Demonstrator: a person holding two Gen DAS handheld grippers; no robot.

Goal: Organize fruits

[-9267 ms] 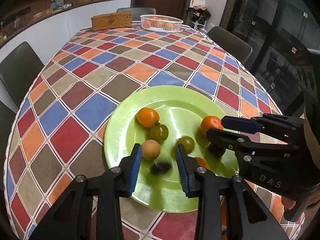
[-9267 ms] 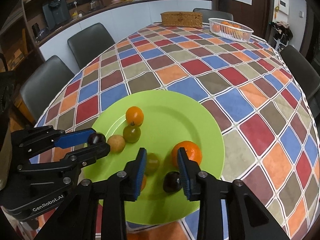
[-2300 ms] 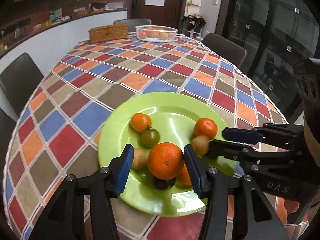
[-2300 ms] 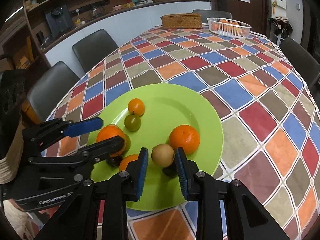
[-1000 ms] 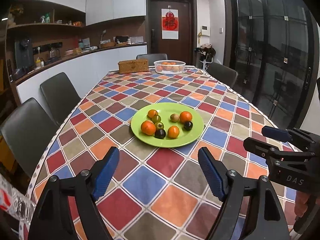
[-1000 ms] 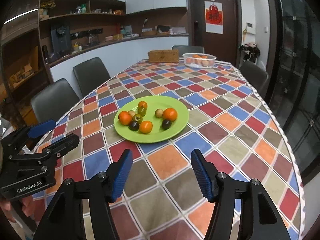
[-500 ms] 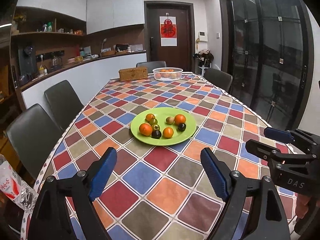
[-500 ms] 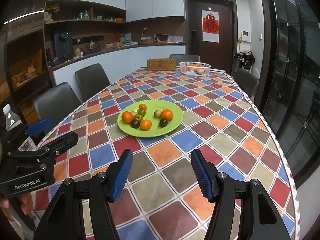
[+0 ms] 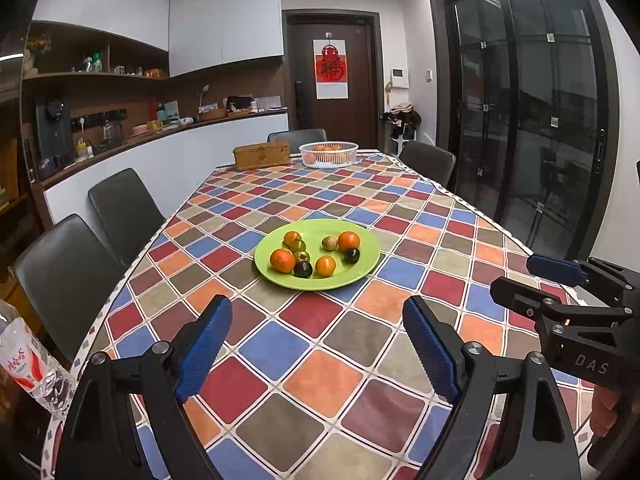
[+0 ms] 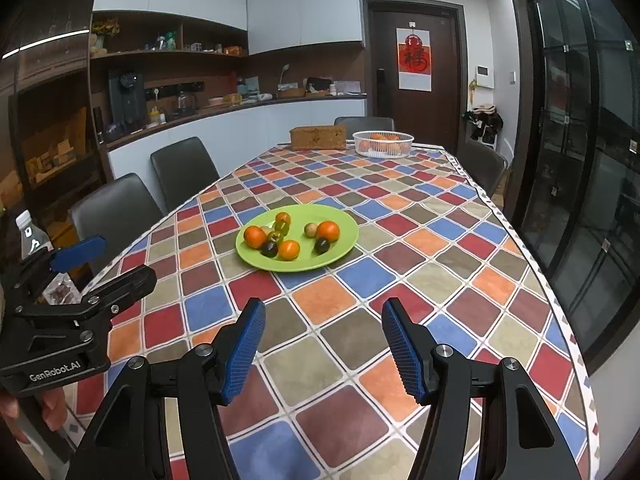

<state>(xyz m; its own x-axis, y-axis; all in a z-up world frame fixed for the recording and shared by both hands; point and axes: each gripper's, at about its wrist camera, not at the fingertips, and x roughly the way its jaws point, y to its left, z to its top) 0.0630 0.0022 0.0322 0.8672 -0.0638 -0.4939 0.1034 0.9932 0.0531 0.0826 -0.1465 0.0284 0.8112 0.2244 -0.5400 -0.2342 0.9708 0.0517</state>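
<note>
A lime-green plate point(image 9: 320, 230) point(image 10: 342, 236) sits mid-table on the checked cloth. It holds oranges point(image 9: 282, 260) point(image 10: 328, 231), small green tomatoes point(image 9: 298, 245), dark plums point(image 9: 303, 269) and a tan round fruit point(image 9: 329, 243). My left gripper point(image 9: 318, 308) hangs over the near part of the table, well short of the plate, open with nothing between its blue pads. My right gripper point(image 10: 324, 306) is likewise back from the plate, open and empty. Each one shows at the edge of the other's view: the right gripper point(image 9: 520, 274), the left gripper point(image 10: 120, 260).
At the table's far end stand a white basket of oranges point(image 9: 329, 155) and a wicker box point(image 9: 262, 156). Dark chairs point(image 9: 124, 208) line the left side and far end. A plastic water bottle point(image 9: 24, 364) stands off the near-left table edge. Glass doors are on the right.
Both grippers have drawn back from the plate, which now looks a little smaller and farther. No fruit on the plate has shifted.
</note>
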